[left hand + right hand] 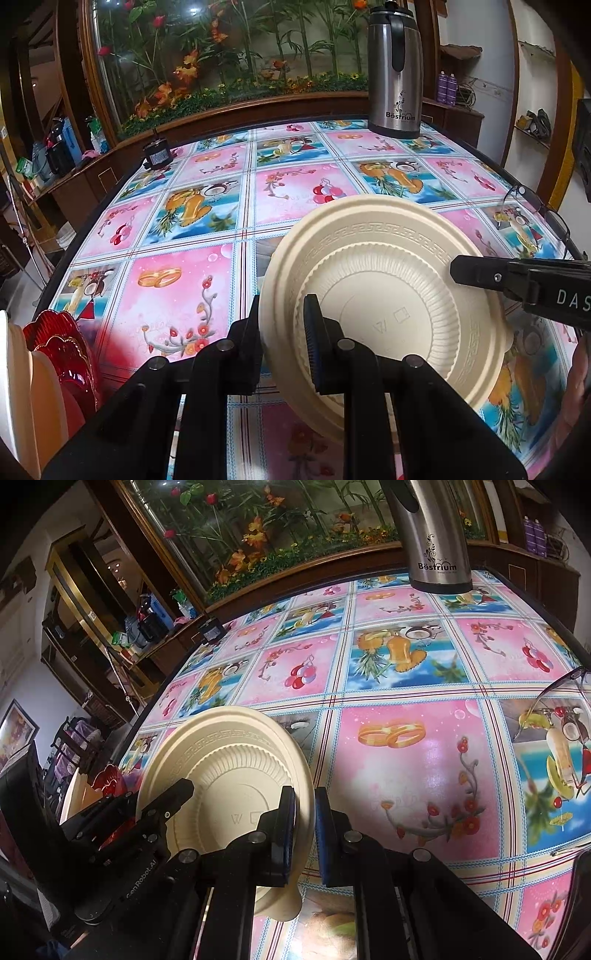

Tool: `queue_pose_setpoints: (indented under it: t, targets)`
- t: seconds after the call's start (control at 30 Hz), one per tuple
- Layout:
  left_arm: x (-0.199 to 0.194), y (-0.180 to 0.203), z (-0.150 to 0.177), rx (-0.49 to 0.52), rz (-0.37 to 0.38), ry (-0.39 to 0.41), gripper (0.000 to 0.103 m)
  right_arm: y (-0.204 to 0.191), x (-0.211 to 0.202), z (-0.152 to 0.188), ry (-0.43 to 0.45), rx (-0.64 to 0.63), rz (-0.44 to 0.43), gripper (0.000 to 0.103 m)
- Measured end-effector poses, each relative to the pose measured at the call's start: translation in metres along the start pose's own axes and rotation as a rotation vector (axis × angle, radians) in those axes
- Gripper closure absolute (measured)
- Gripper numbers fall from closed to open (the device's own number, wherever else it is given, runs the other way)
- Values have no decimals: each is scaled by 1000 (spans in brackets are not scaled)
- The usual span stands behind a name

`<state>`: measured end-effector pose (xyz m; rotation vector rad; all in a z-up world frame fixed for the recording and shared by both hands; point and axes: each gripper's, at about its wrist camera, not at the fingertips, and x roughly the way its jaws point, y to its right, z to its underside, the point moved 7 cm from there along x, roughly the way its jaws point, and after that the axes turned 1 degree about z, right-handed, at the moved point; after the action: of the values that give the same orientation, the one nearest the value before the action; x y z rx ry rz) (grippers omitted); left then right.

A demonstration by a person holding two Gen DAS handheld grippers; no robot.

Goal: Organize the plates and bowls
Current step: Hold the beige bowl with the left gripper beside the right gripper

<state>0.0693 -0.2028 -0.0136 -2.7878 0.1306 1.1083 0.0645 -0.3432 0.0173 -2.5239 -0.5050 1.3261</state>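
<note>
A cream bowl with a key-pattern band and ribbed wall hangs tilted above the patterned table, held from both sides. My left gripper is shut on its left rim, one finger on each side of the edge. My right gripper grips the opposite rim. In the right wrist view the cream bowl has its rim pinched between the blue pads of my right gripper, and my left gripper holds the far side. A red plate and cream plates stand on edge at the left.
A steel thermos jug stands at the table's far edge. Eyeglasses lie near the right edge. A small black object sits at the far left corner. The upright red plate shows left of the bowl. Shelves and cabinets surround the table.
</note>
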Motion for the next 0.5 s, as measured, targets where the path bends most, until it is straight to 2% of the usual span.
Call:
queue_pose_setpoints:
  t: [0.3,0.5]
  targets:
    - [-4,0,-3,-2,2,32,86,-4,-3,1,35,-3,43,92]
    - [-3,4,2,-7,46,6,86,-9,-19,10,86,-23,137,92]
